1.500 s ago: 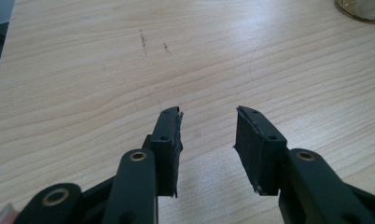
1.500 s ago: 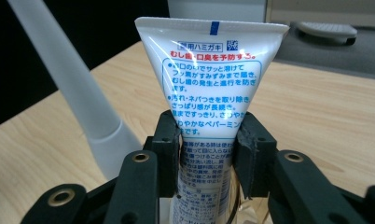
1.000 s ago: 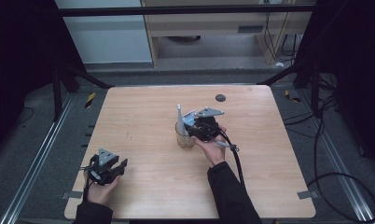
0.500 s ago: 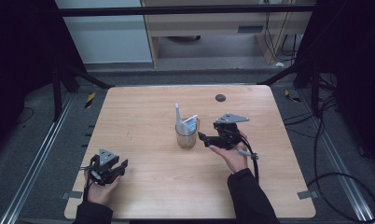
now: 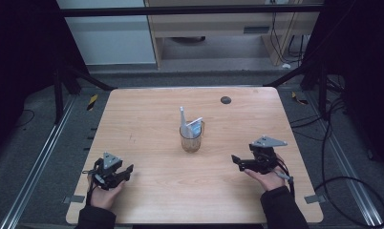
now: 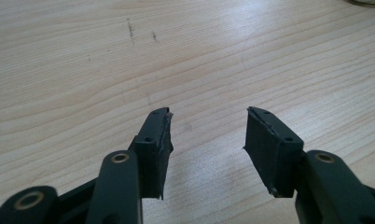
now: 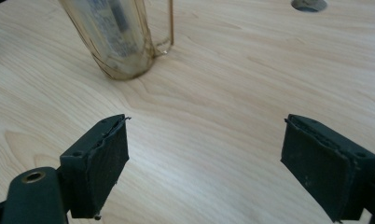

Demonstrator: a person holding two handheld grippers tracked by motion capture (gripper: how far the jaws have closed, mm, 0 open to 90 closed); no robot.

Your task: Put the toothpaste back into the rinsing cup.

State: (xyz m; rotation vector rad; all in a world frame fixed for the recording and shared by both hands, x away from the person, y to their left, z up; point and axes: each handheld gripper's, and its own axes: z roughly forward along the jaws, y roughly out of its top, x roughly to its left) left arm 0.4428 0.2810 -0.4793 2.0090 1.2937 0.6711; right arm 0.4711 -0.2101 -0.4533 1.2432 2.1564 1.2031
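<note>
A clear glass mug (image 5: 192, 139) stands upright at the middle of the wooden table (image 5: 147, 119), holding a white tube and a white-and-blue item (image 5: 194, 127). My right gripper (image 5: 235, 159) rests to the mug's right, nearer the front edge and apart from it. Its jaws have just been opening and stand wide with nothing between them (image 7: 206, 119); the mug (image 7: 115, 42) shows ahead to the left. My left gripper (image 5: 128, 170) sits at the front left. Its jaws (image 6: 209, 112) have just been opening over bare wood and hold nothing.
A small dark round hole (image 5: 225, 100) lies in the table's far right part, also seen in the right gripper view (image 7: 308, 4). Metal frame rails run along both sides of the table. Cables trail on the floor at the right.
The right gripper was at the mug a second ago and has drawn away to the right and toward the near edge, jaws now wide. The mug stayed standing. The left hand kept still.
</note>
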